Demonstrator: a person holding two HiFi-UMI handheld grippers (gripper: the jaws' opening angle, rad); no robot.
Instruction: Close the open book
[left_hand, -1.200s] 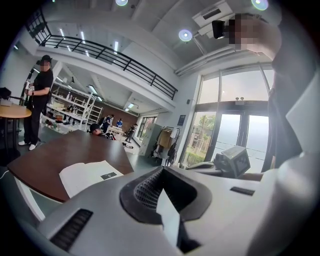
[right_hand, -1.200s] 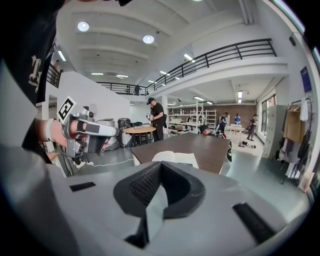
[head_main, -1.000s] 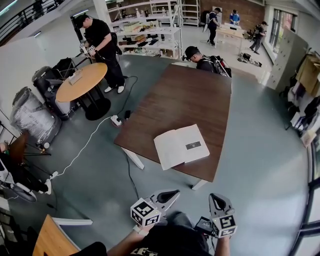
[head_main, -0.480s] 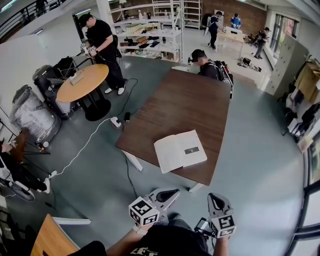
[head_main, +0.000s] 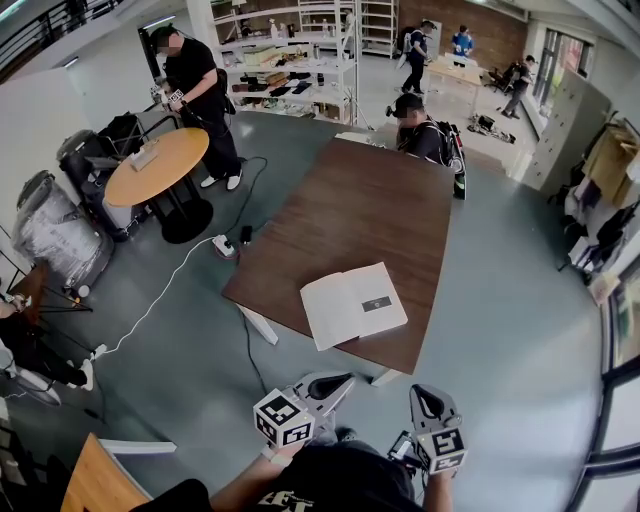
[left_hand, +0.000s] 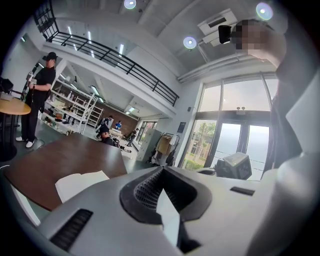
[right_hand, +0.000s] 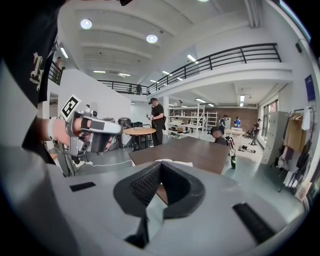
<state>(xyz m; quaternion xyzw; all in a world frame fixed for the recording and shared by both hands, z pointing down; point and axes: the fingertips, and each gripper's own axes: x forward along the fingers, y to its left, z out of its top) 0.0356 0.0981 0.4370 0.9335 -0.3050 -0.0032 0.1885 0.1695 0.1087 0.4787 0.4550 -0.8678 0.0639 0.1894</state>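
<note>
An open book (head_main: 352, 304) with white pages lies flat near the front edge of a long brown table (head_main: 360, 210). I stand back from the table, and both grippers hang low in front of me, well short of the book. The left gripper (head_main: 340, 381) points toward the table, shut and empty. The right gripper (head_main: 422, 392) is beside it, also shut and empty. In the left gripper view the book (left_hand: 80, 182) shows beyond the closed jaws. In the right gripper view only a sliver of the book (right_hand: 174, 163) appears above the jaws.
A person (head_main: 418, 128) is at the table's far end. Another person (head_main: 192, 85) stands by a round wooden table (head_main: 155, 165) at the left. A white cable and power strip (head_main: 222, 243) lie on the floor. Shelving (head_main: 290, 70) lines the back.
The head view has drifted slightly, so the table and book sit a little lower and further left. Both grippers stay shut in about the same place. The book has not moved.
</note>
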